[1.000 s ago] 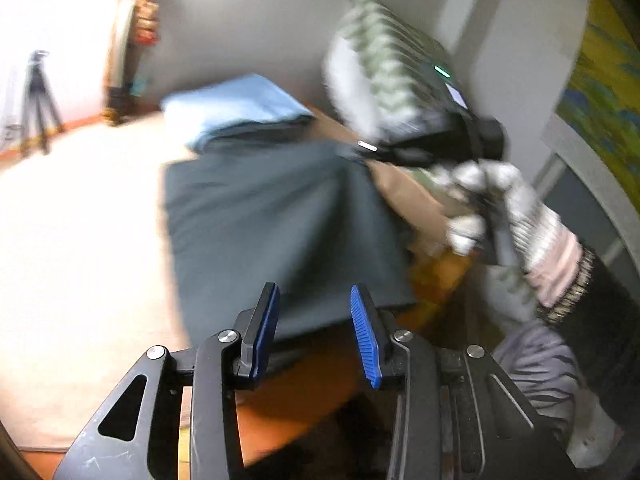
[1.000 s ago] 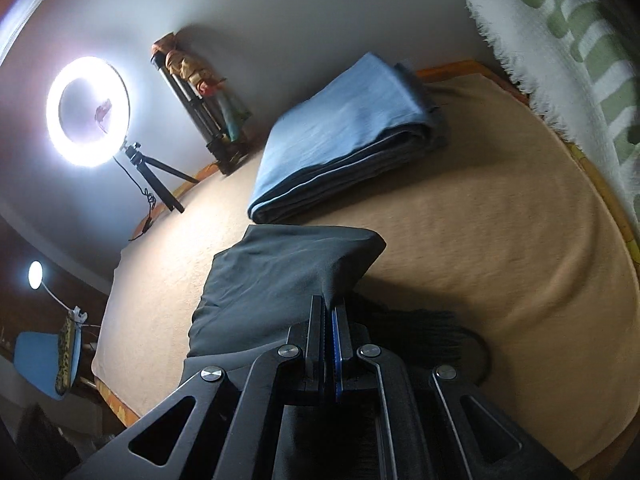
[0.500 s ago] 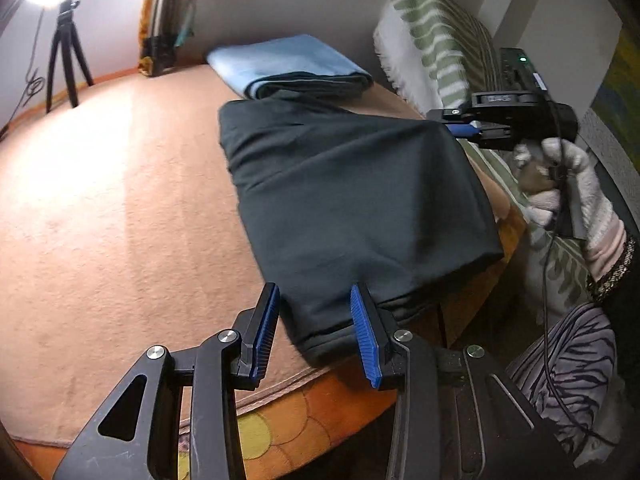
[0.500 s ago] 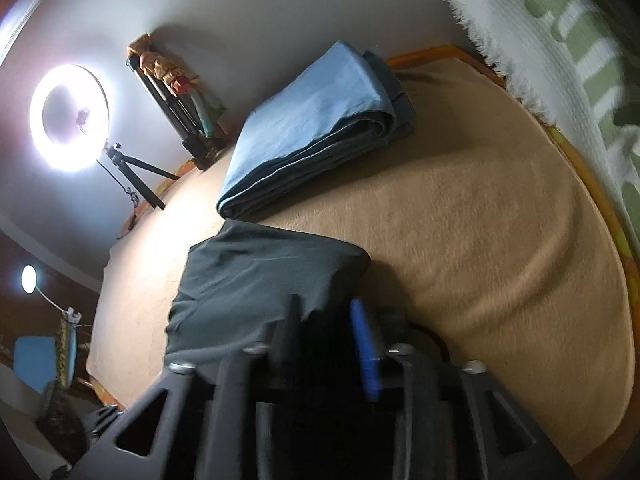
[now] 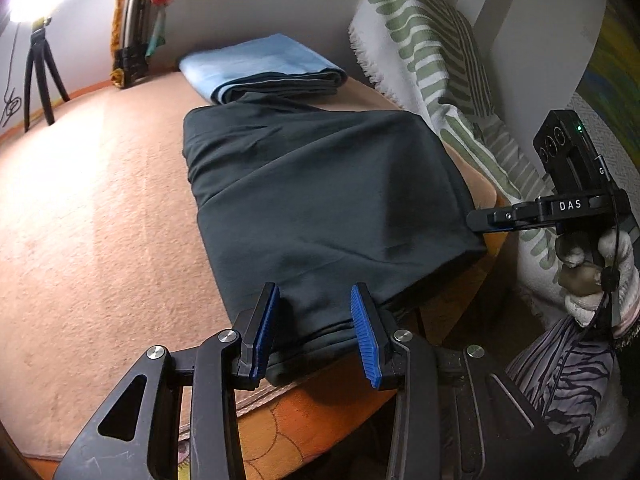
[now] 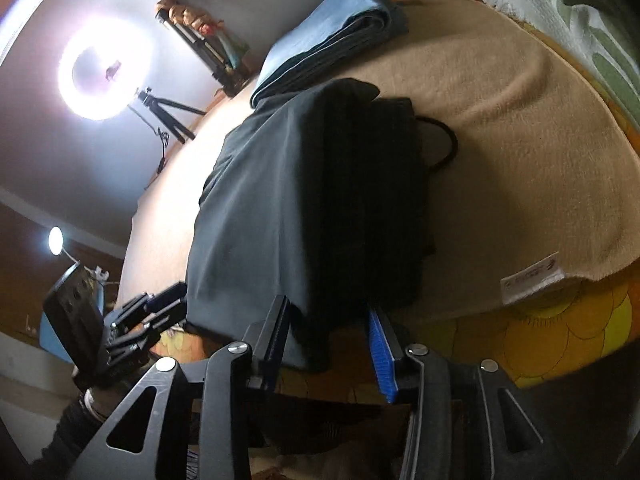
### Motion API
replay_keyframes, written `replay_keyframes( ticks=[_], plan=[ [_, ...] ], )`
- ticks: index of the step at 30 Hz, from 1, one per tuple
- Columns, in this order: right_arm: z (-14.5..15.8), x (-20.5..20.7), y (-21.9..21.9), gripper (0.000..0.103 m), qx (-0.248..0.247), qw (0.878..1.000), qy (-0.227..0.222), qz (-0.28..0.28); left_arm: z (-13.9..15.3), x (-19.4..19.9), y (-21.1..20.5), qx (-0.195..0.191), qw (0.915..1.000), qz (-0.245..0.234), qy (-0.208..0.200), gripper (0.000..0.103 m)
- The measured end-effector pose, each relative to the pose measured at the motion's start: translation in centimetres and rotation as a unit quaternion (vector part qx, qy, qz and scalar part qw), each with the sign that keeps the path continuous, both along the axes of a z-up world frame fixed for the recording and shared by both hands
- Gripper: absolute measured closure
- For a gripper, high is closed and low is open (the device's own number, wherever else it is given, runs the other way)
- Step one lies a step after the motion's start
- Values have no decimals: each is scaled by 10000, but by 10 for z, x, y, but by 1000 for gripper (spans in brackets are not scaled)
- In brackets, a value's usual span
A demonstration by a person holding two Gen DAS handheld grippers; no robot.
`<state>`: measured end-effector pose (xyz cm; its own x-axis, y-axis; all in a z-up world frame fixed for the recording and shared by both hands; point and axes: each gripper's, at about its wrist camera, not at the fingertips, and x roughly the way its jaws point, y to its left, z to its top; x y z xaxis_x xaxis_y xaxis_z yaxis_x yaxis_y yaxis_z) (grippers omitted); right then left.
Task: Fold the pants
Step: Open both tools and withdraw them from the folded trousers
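Dark grey pants [image 5: 320,200] lie folded flat on the tan blanket [image 5: 100,220], their near edge hanging slightly over the bed's front. My left gripper [image 5: 314,320] stands open over that near edge, with the fabric's hem between its blue pads [image 5: 264,320] but not pinched. My right gripper [image 6: 328,332] is at the pants' [image 6: 280,200] other near corner; its jaws are closing, cloth lies between them, and the pads do not press on it. In the left wrist view a gloved hand [image 5: 592,264] holds the right gripper [image 5: 480,220] beside the pants' right corner.
A folded blue cloth [image 5: 260,64] lies just behind the pants near the wall. A green-striped white throw [image 5: 432,60] lines the right side. A ring light [image 6: 104,72] on a tripod [image 5: 38,68] stands at the far left. The bed's orange flowered edge [image 6: 560,340] runs below the grippers.
The right gripper opened, let go of the pants' corner and drew back to the bed's front edge. The pants settled flat. The left gripper sank toward the near hem.
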<state>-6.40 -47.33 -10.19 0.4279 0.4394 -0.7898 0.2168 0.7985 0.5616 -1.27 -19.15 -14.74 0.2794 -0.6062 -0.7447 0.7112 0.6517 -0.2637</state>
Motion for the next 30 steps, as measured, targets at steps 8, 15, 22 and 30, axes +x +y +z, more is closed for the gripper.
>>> replay_keyframes(
  ticks=[8, 15, 22, 30],
  plan=[
    [49, -4, -1, 103, -562, 9974, -248, 380, 15, -11, 18, -167, 9998, -42, 60, 68],
    [24, -3, -26, 91, -952, 9940, 503, 217, 0, 10, 39, -294, 9966, 535, 548, 68],
    [81, 18, -20, 66, -1306, 9906, -353, 225, -8, 22, 26, -523, 9927, 701, 829, 68],
    [120, 133, 62, 63, -1365, 9699, -1237, 1590, -17, 17, 15, -647, 9910, 639, 986, 68]
  ],
)
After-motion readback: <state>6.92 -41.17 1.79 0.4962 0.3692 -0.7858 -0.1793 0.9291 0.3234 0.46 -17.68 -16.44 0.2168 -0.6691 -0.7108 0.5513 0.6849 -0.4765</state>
